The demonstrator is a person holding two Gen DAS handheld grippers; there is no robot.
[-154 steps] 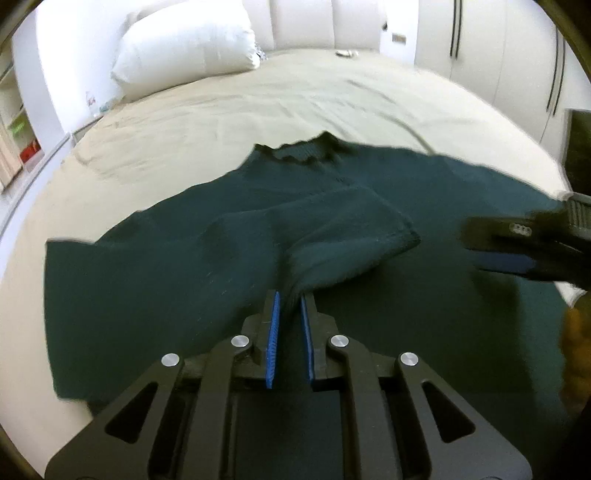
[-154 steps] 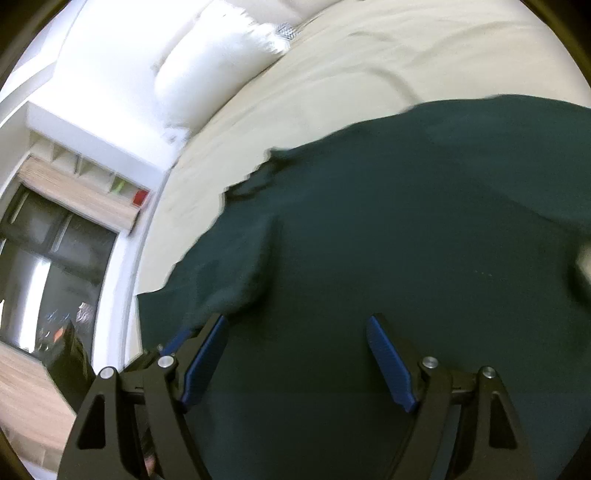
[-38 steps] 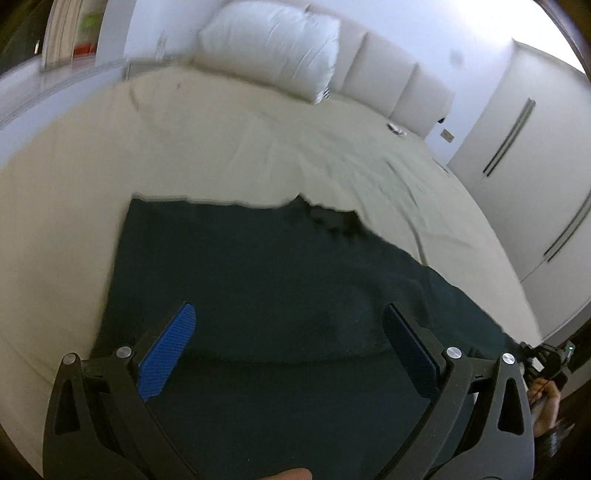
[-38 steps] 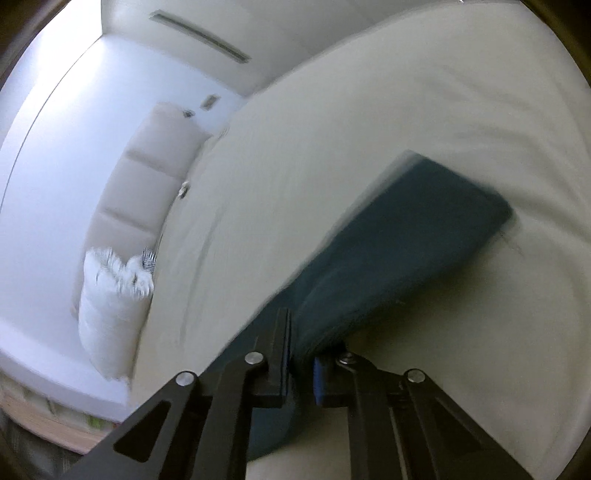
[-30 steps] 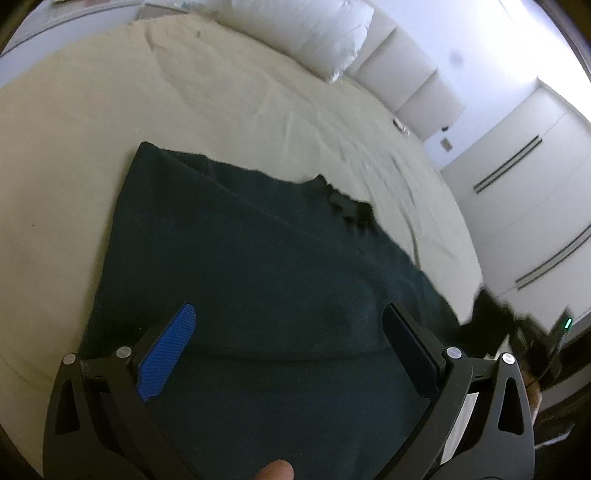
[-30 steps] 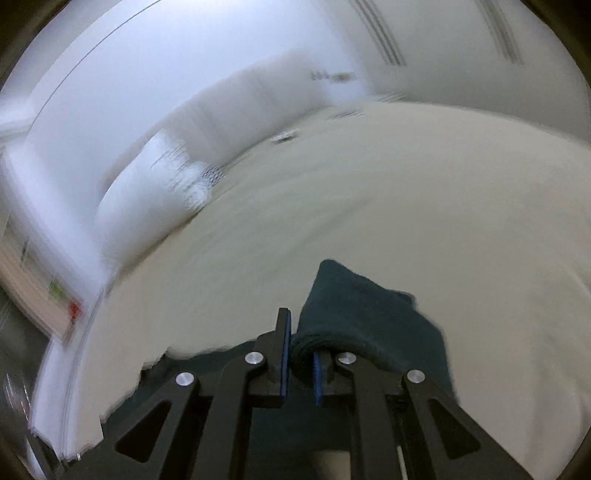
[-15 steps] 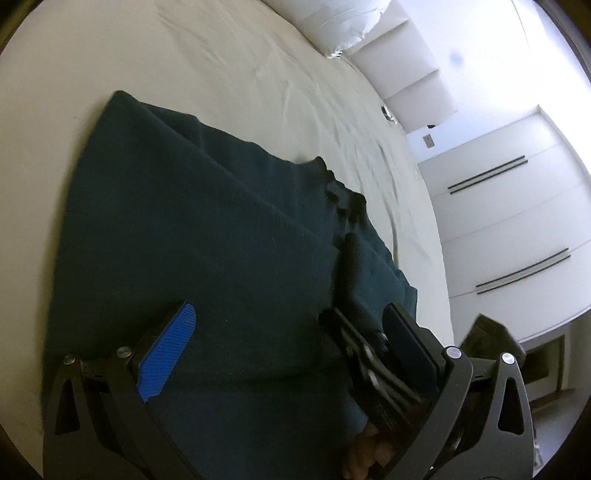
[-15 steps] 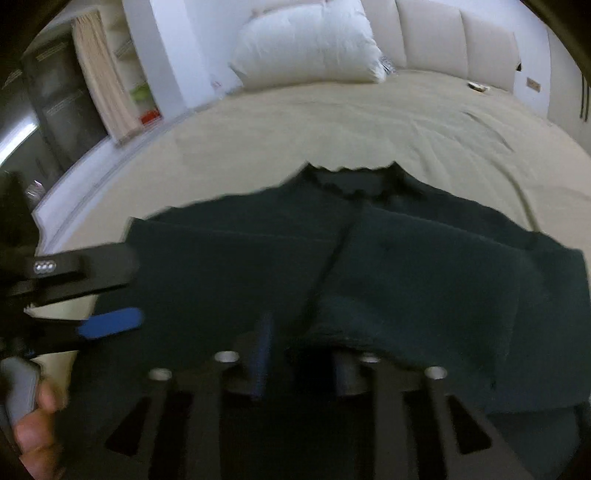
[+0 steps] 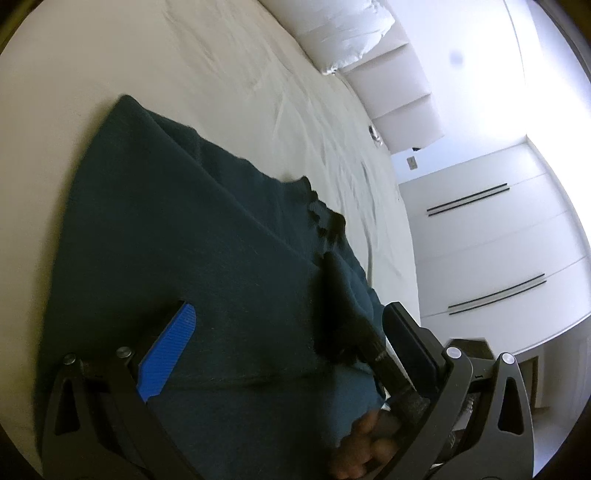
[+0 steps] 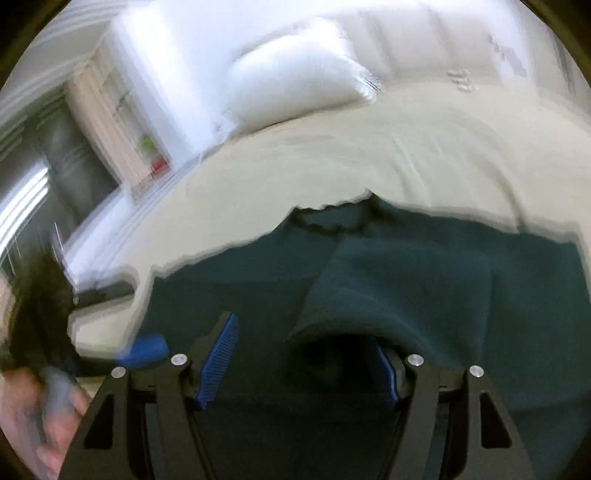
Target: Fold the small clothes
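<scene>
Left wrist view: left gripper (image 9: 288, 332) hovering low over dark green sweater (image 9: 177, 240), jaws spread wide, gripping nothing. Sweater lying flat on beige bed (image 9: 240, 92), one sleeve folded in across the body. White pillow (image 9: 343, 33) sitting at the headboard.

Right wrist view, blurred: right gripper (image 10: 303, 365) standing over the sweater (image 10: 424, 280), jaws parted wide, holding nothing; folded sleeve edge lying just ahead of right finger. Pillow (image 10: 295, 88) lying beyond.

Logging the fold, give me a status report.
Both grippers, left and right, open. Sweater flat on bed, right sleeve folded in. Nothing in the way.
</scene>
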